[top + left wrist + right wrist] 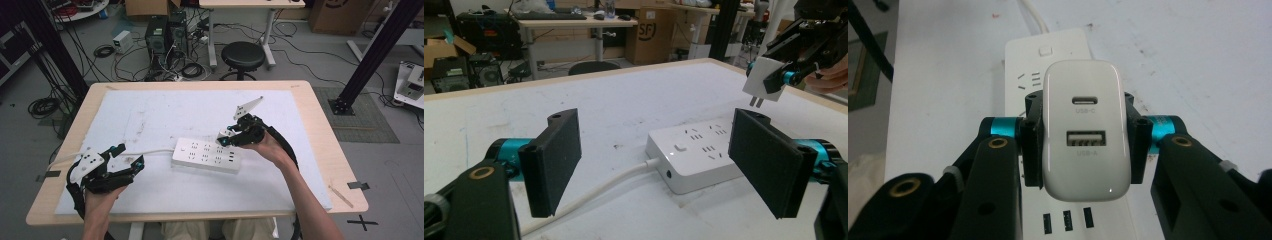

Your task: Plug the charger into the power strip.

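Your left gripper (131, 165) sits nearest you, left of the power strip (206, 155) on the counter (310, 165), jaws wide apart and empty. Just beyond the strip's right end, your right gripper (226, 136) has its jaws clamped on the white USB charger (1085, 130), prongs above the strip's sockets.

White mat (150, 115) covered most of the wooden tabletop (320, 125), smudged in places. Black round stool (243, 55) stood just behind the tabletop's far edge. Two dark PC towers (165, 32) sat on the floor amid tangled cables (192, 70), small white box (123, 41) beside them. Second desk (574, 22) farther back with a keyboard (551, 15); cardboard box (651, 32) next to it. Black tape cross (363, 221) on the floor at right.
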`<state>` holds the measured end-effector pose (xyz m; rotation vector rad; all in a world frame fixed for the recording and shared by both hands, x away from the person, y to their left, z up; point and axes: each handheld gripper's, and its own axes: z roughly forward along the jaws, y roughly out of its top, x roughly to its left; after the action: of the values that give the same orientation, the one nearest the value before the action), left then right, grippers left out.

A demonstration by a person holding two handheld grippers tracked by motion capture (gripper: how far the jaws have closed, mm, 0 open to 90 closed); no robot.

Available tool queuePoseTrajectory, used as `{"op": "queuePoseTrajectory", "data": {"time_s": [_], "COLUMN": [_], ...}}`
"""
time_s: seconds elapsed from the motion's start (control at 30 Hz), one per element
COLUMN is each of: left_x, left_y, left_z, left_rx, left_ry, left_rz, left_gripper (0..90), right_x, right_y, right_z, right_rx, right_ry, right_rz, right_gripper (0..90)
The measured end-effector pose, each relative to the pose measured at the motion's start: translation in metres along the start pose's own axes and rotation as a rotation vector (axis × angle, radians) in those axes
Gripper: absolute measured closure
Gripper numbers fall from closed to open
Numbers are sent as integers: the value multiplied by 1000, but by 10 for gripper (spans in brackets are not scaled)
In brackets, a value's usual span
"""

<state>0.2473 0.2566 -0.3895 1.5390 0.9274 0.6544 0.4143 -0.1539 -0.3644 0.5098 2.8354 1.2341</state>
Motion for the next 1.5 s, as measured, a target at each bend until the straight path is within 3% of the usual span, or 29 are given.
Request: {"op": "queuePoseTrajectory", "data": {"time_s": [0.07, 0.13, 0.3, 0.37, 0.6, 1.5], "left_x": [1, 1, 1, 0, -4, -5], "left_y": [-2, -3, -3, -3, -2, -4], "left_z": [-3, -4, -5, -5, -4, -6], "left_rx": [3, 2, 5, 6, 9, 14], "left_ry": [10, 12, 13, 14, 13, 7], "left_rz": [-5, -9, -10, -11, -8, -5], "left_gripper": [211, 211, 211, 211, 211, 212], "right_x": [0, -3, -4, -4, -9, -4], "right_y": [1, 5, 6, 3, 1, 2], "right_z": [2, 9, 10, 19, 23, 33], "right_rx": [6, 54, 54, 114, 115, 153], "right_ry": [1, 13, 20, 28, 23, 20], "right_rz": [-7, -33, -40, -75, -80, -126], "right_gripper": [630, 631, 631, 631, 631, 632]}}
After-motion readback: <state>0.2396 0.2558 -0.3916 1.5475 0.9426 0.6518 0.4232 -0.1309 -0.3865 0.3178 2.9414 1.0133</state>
